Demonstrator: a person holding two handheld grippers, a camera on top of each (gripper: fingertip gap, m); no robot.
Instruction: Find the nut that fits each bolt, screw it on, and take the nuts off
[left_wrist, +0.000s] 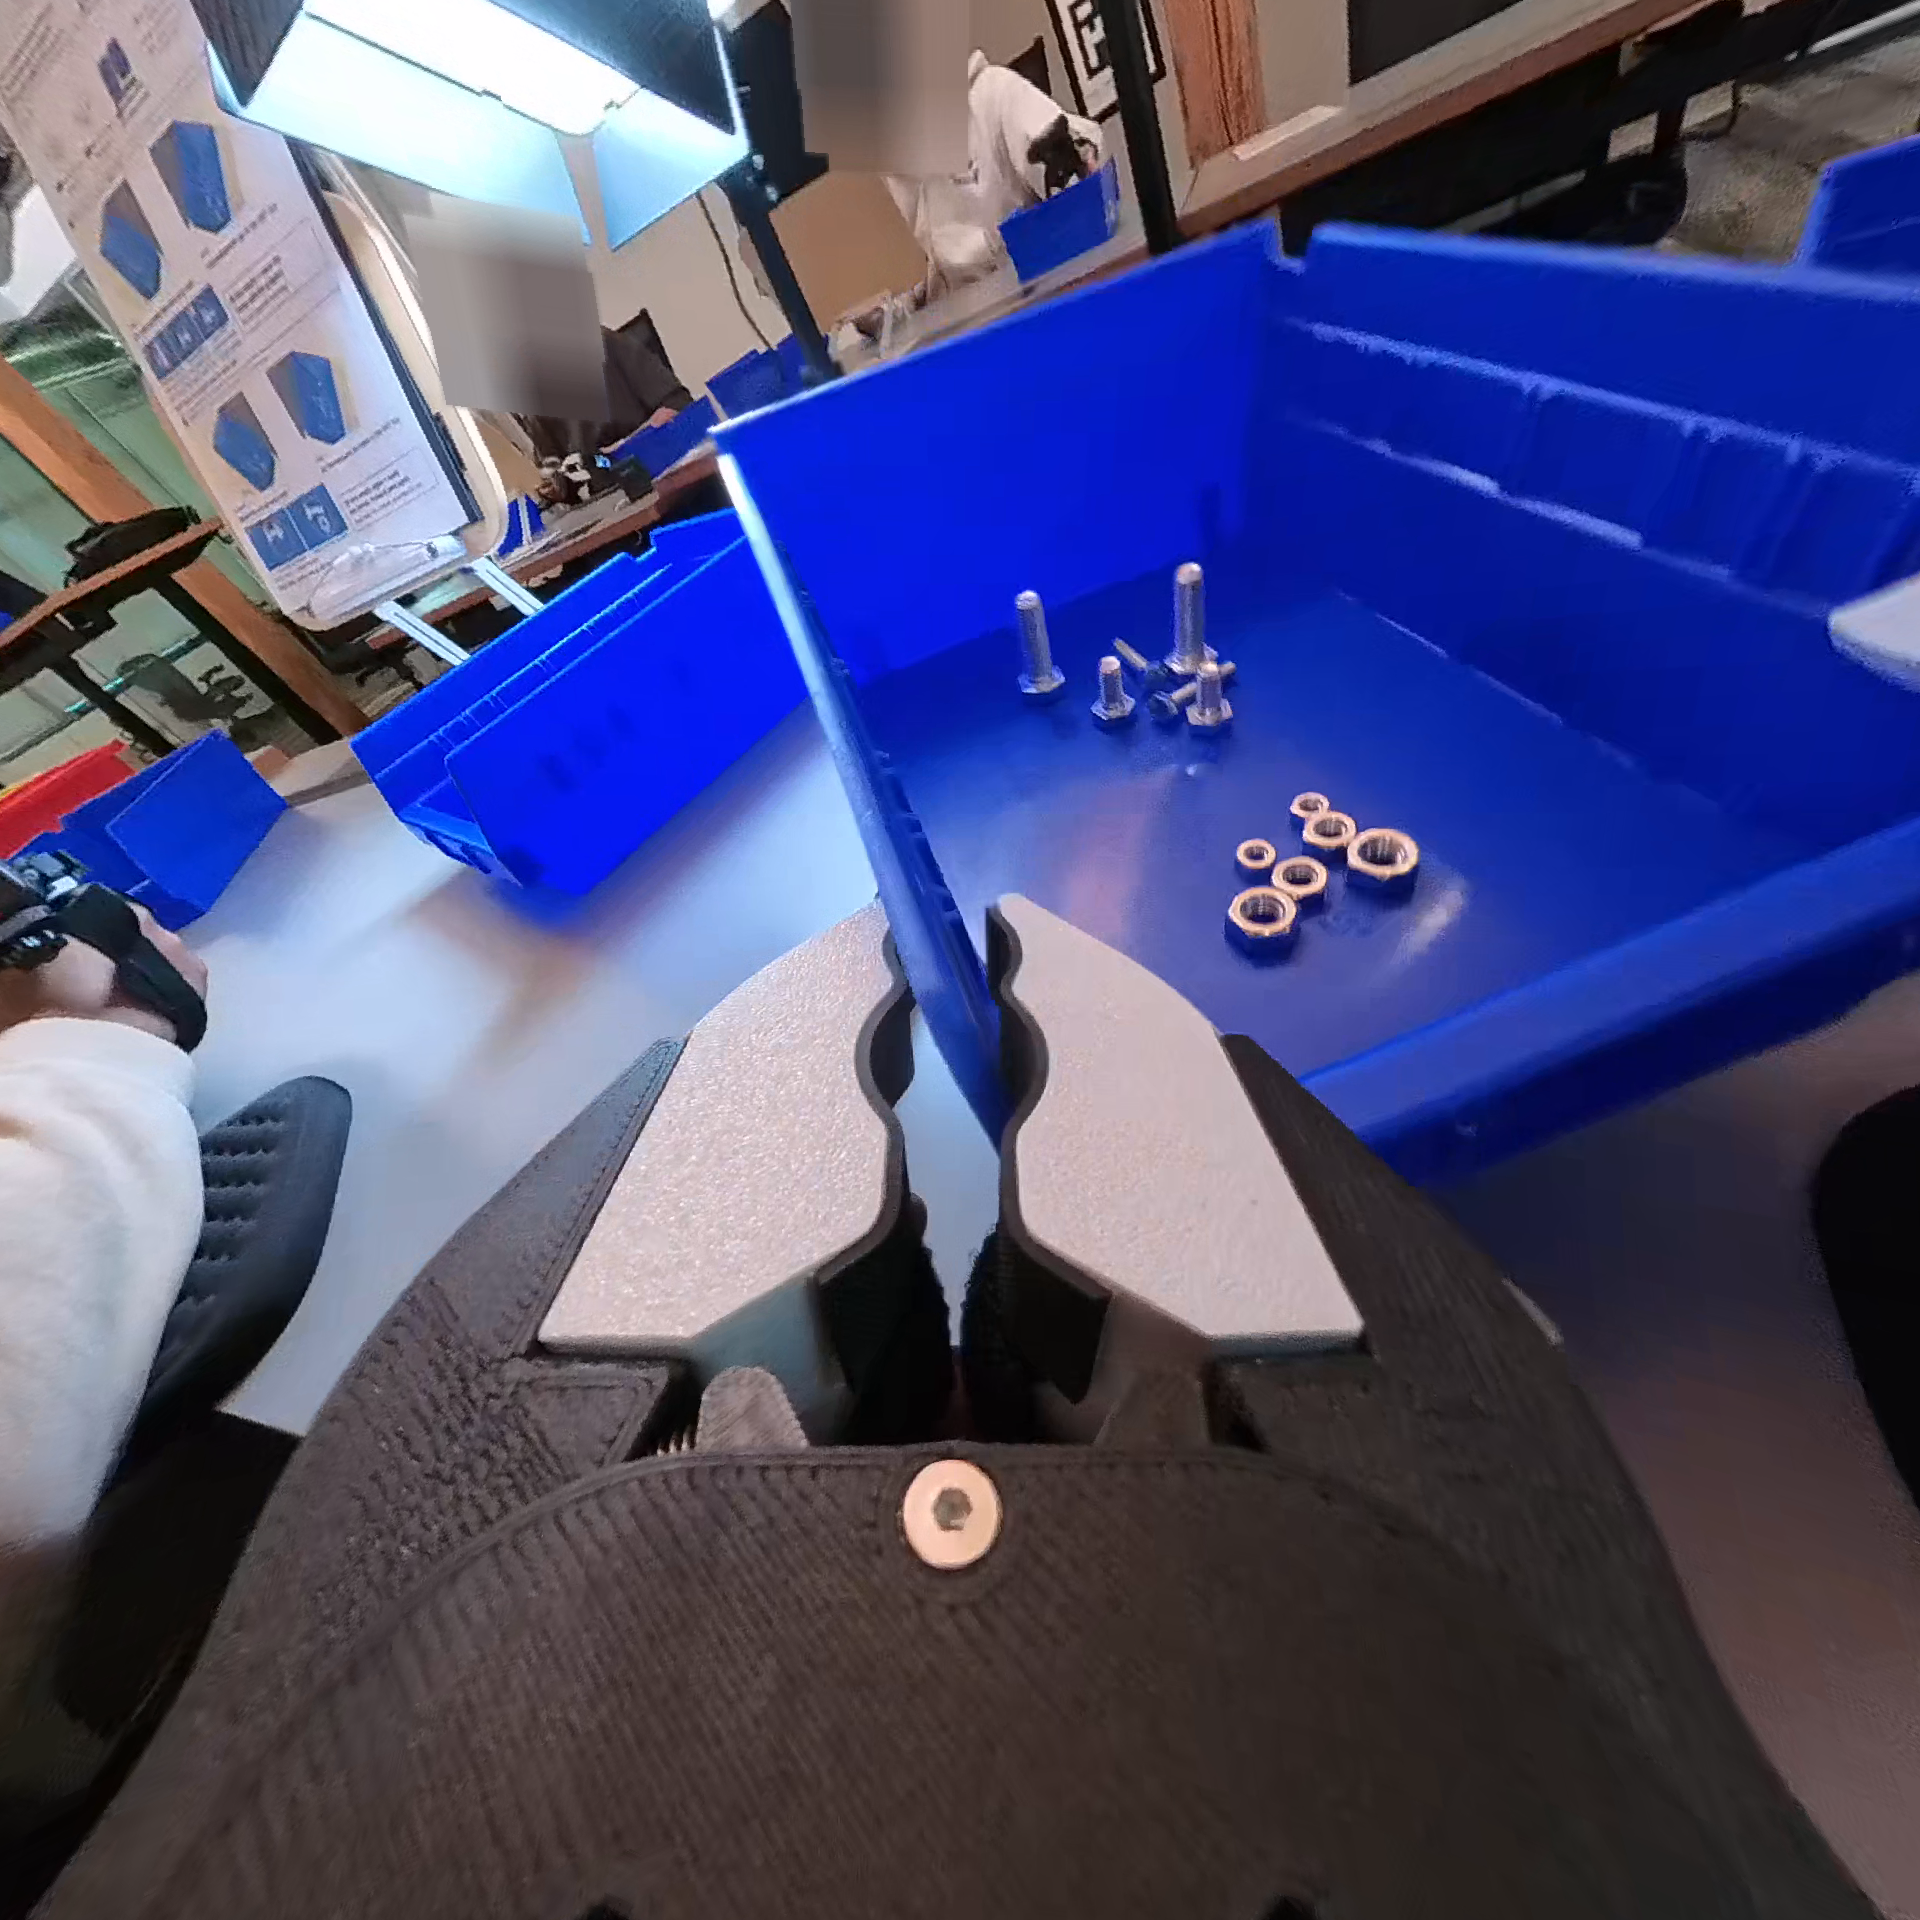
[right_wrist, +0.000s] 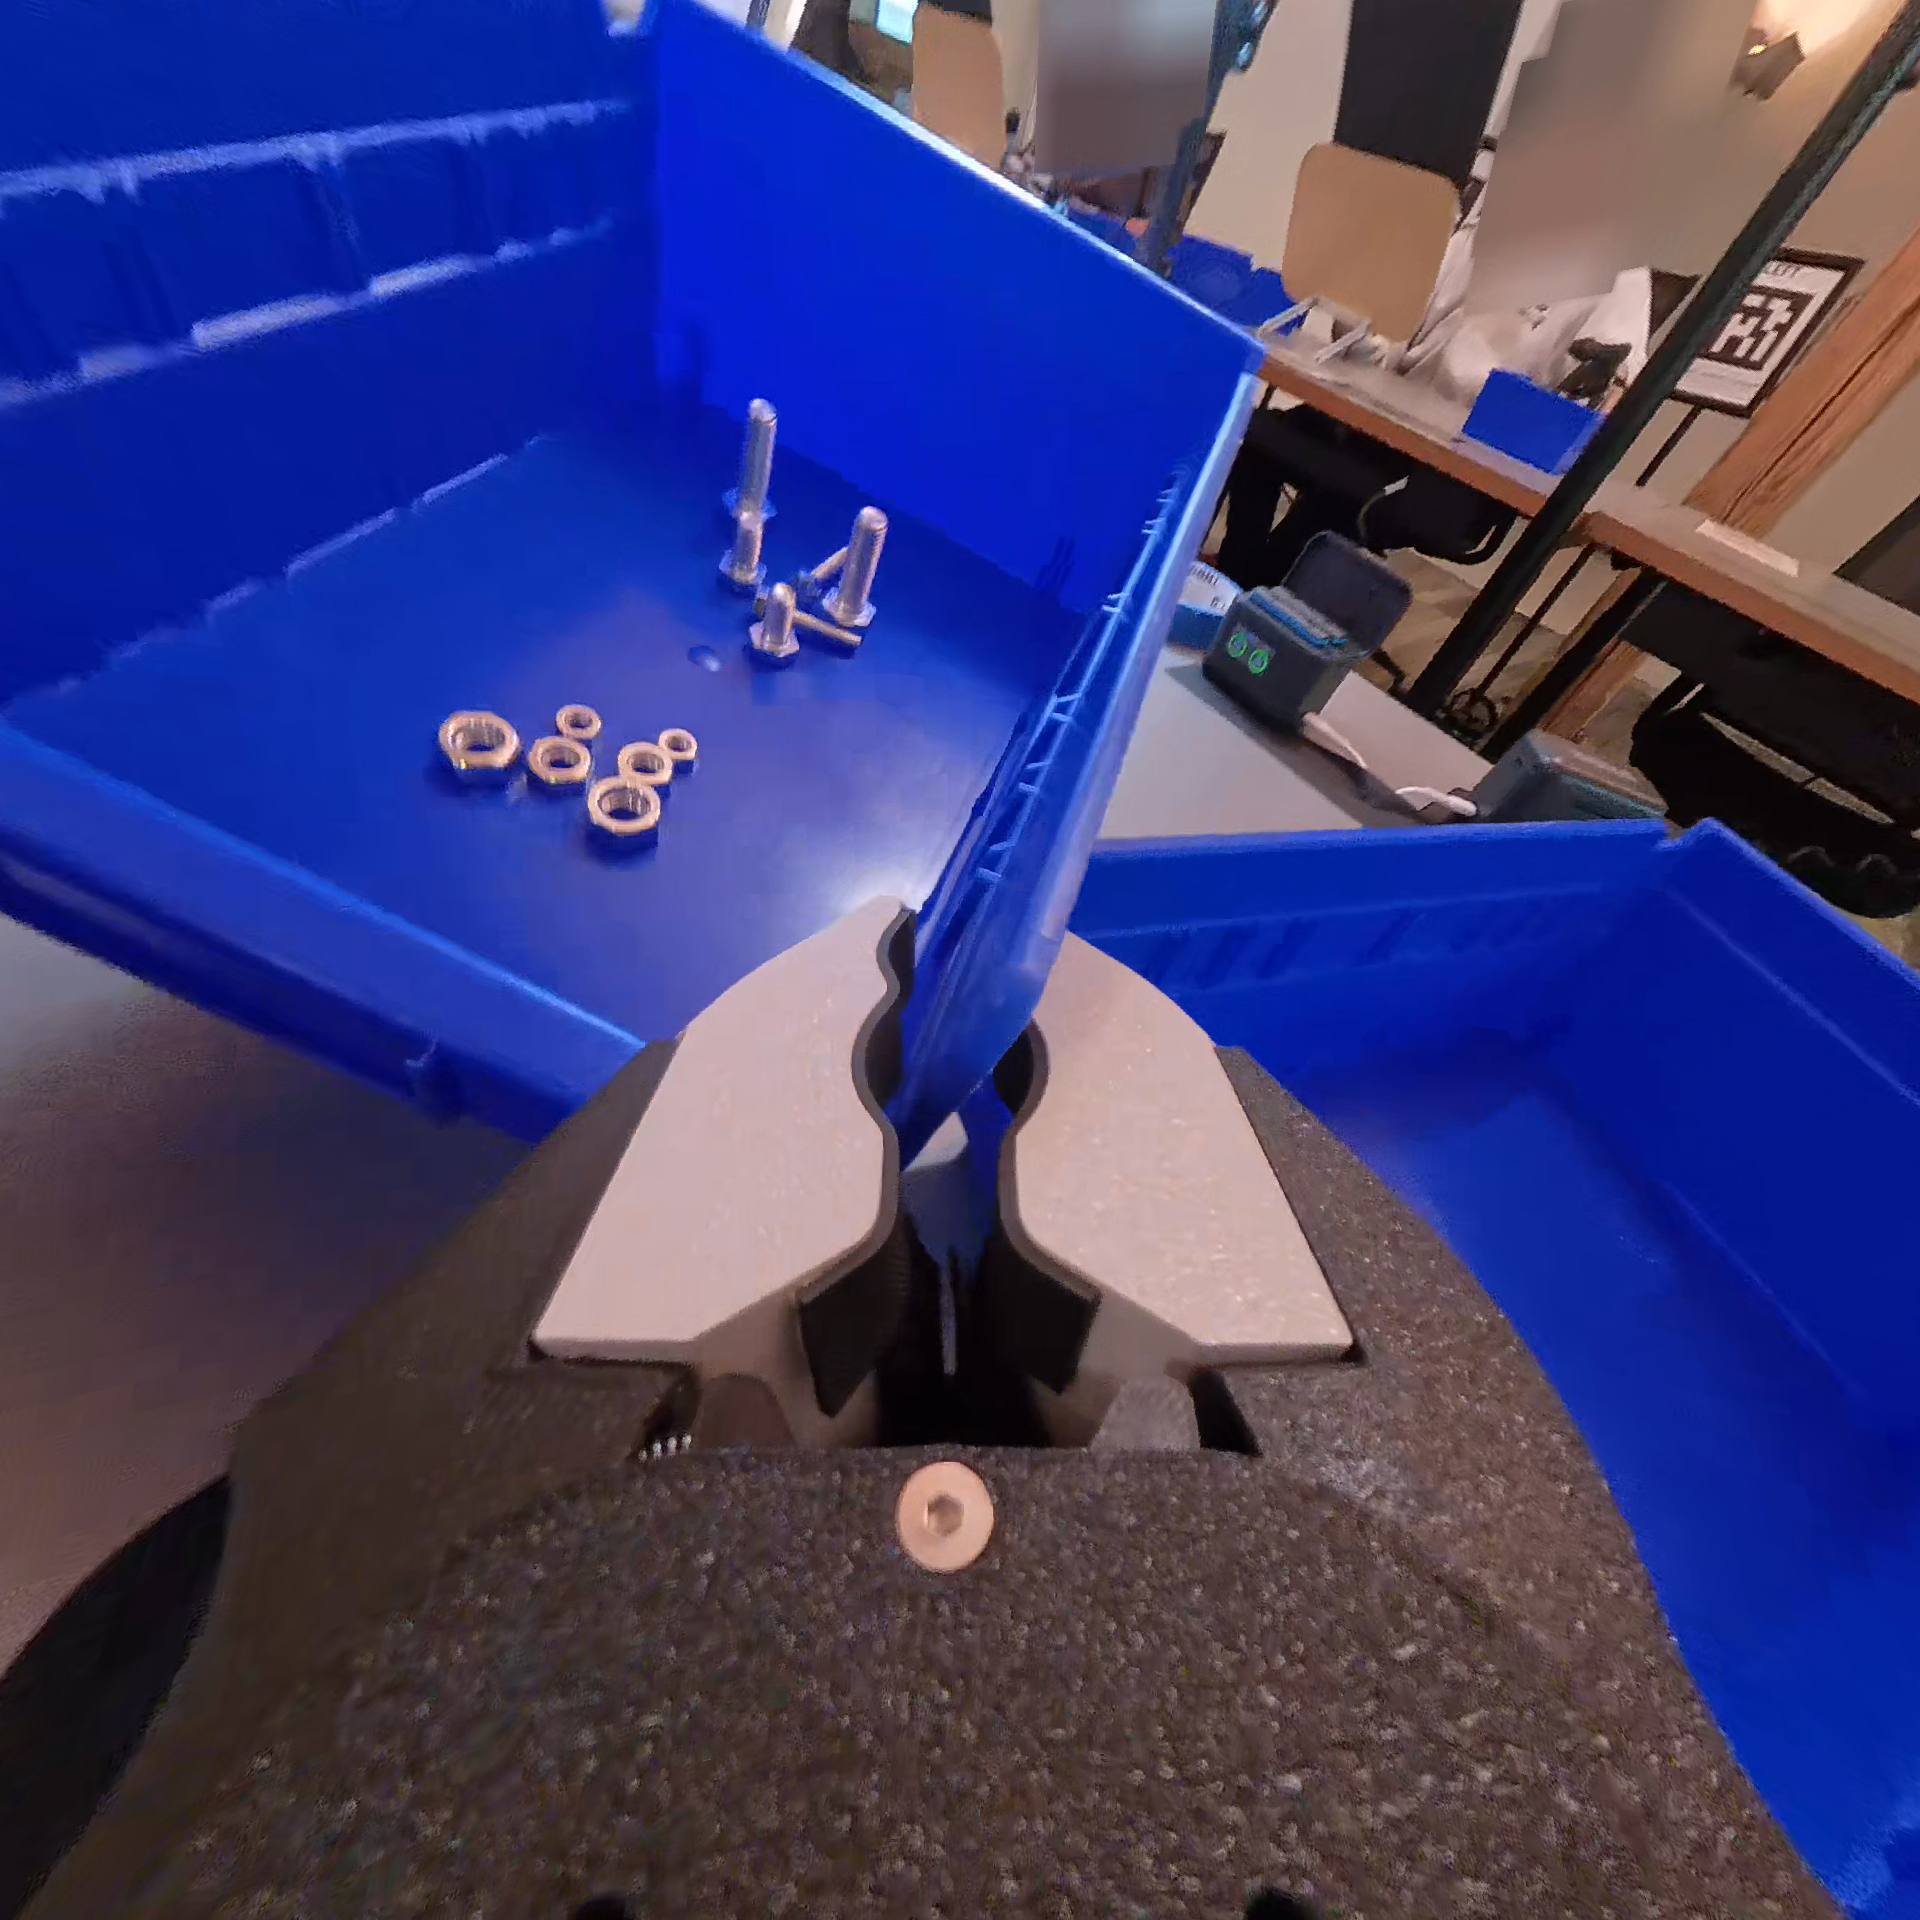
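Observation:
A blue plastic bin (left_wrist: 1039, 499) holds several silver bolts (left_wrist: 1190, 623) standing head-down near its far wall and several loose silver nuts (left_wrist: 1382, 857) nearer the front. My left gripper (left_wrist: 948, 935) is shut on the bin's left side wall. My right gripper (right_wrist: 971, 956) is shut on the same bin's (right_wrist: 935, 260) right side wall. The bolts (right_wrist: 758, 457) and nuts (right_wrist: 478, 740) also show in the right wrist view. The bin looks tilted in both views. My right gripper's fingertip (left_wrist: 1881, 629) peeks in at the right edge of the left wrist view.
Another blue bin (right_wrist: 1558, 1091) sits just right of the held one. More blue bins (left_wrist: 582, 748) lie on the grey table to the left. A person's sleeve and gloved hand (left_wrist: 83, 1039) are at the left. A small grey device (right_wrist: 1288, 655) stands behind. The gap from one gripper's tips to the other's is roughly 20 cm.

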